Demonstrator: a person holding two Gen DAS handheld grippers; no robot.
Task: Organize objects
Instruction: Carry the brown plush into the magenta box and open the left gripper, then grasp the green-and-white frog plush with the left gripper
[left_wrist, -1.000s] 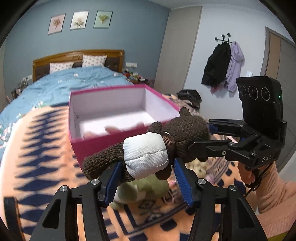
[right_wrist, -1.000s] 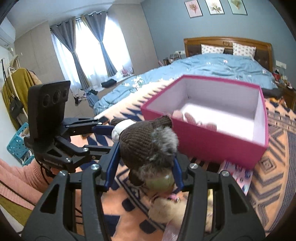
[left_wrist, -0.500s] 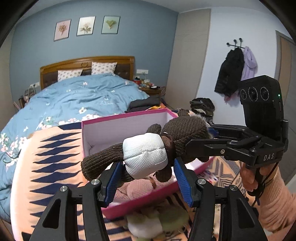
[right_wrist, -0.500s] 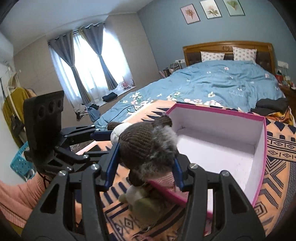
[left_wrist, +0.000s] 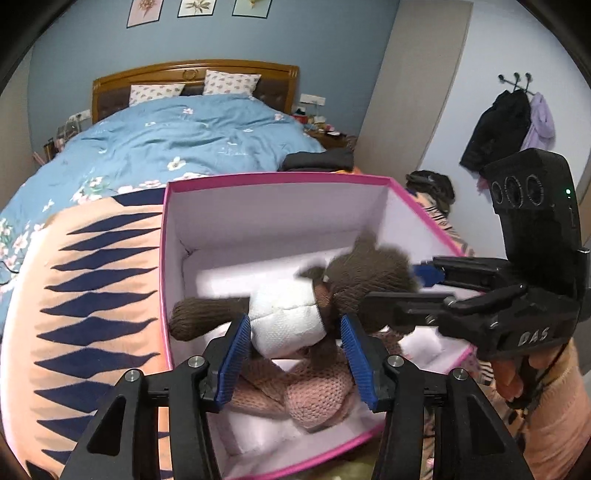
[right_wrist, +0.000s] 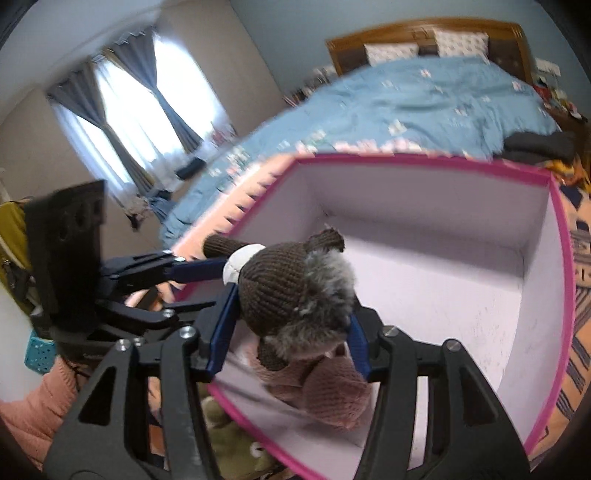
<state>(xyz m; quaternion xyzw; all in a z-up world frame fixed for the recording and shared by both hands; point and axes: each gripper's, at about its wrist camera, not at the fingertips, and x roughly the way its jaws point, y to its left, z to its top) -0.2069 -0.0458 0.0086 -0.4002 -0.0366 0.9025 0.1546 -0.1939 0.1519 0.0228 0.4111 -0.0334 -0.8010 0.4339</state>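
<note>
Brown knitted doll (left_wrist: 332, 295) hung over pink box (left_wrist: 258, 182), left gripper (left_wrist: 291, 350) fingers closing on its white body, right gripper (right_wrist: 291, 332) fingers easing apart round its head.

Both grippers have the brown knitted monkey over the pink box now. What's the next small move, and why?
Probably lower it a little and let go. The monkey hangs inside the rim of the pink box, just above the pink knitted toy. The right gripper at its head is opening; the left gripper around its white middle is closing, so that one likely needs releasing.
</note>
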